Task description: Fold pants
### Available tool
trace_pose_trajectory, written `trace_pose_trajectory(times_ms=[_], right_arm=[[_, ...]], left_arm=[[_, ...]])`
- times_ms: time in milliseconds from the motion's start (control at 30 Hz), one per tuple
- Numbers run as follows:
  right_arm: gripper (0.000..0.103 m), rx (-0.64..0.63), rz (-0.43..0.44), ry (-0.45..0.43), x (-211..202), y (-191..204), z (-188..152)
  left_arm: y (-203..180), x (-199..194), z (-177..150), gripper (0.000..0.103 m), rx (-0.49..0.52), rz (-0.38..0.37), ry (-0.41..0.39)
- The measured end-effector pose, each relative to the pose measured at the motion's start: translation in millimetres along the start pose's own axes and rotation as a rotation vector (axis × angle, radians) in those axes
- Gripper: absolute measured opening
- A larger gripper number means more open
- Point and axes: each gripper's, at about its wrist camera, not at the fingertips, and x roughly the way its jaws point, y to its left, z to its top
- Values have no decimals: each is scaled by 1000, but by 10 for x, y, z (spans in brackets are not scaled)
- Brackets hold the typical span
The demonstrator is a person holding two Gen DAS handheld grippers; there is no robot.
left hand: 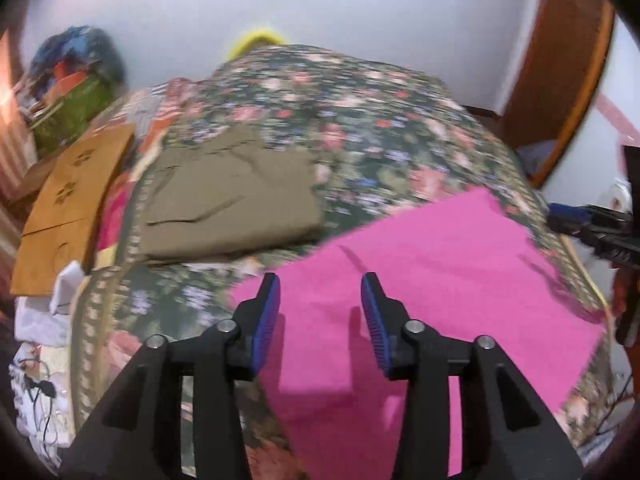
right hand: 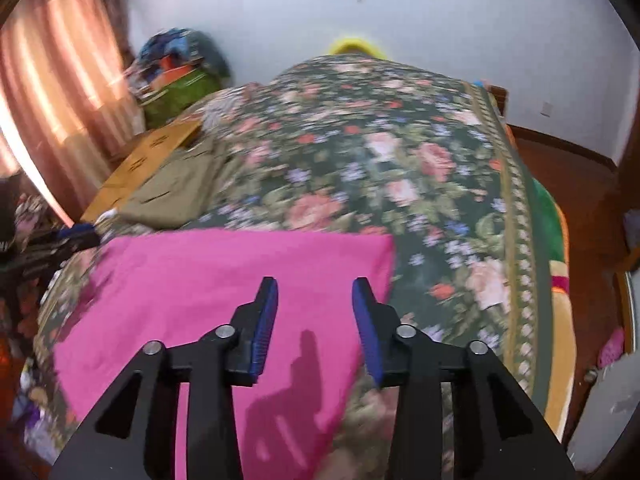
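Left gripper (left hand: pixel 320 292) jaws apart, pink pants (left hand: pixel 420 280) (near edge cut off), blurred bedspread (left hand: pixel 360 120)

A bed covered by a dark green floral bedspread (left hand: pixel 380 128) is seen. On it a flat magenta-pink cloth (left hand: pixel 420 280) is spread near the front, and a folded olive-brown garment (left hand: pixel 232 200) lies beyond it, apart.

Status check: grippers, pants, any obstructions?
Left gripper and right gripper open, empty. Pink fabric pants flat on floral bedspread. Folded khaki garment alongside, apart.
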Motion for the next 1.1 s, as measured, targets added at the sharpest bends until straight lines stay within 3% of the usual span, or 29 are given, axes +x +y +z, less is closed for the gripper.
trace_pose_trajectory(times_ms=[67, 167, 267, 333, 433, 600, 733, 967, 1100], right_arm=[[37, -23, 33, 26, 9, 161, -94], [37, -37, 59, 76, 71, 294, -265], [37, -24, 45, 130, 133, 368, -498], [40, 5, 39, 114, 73, 347, -608], [42, 71, 40, 111, -50, 253, -691], [43, 90, -3, 120, -229, 213, -795], [43, 100, -18, 60, -479, 222, -759], [44, 48, -3, -49, -660, 455, -637], [45, -7, 15, -56, -581, 662, -636]], left_arm=[[-144, -3, -64, 54, 25, -36, 15], [-391, 81, -214, 54, 76, -54, 63], [-456, 211, -373, 57, 52, -98, 126], [-425, 212, -449, 64, 27, -85, 114], [-367, 156, -484, 64, -5, -106, 117], [-294, -72, -529, 65, -4, -32, 102], [-9, -295, -624, 79, -140, -76, 106], [350, -452, -958, 79, -353, -138, 161], [382, -435, -1145, 79, -455, -269, 201]])
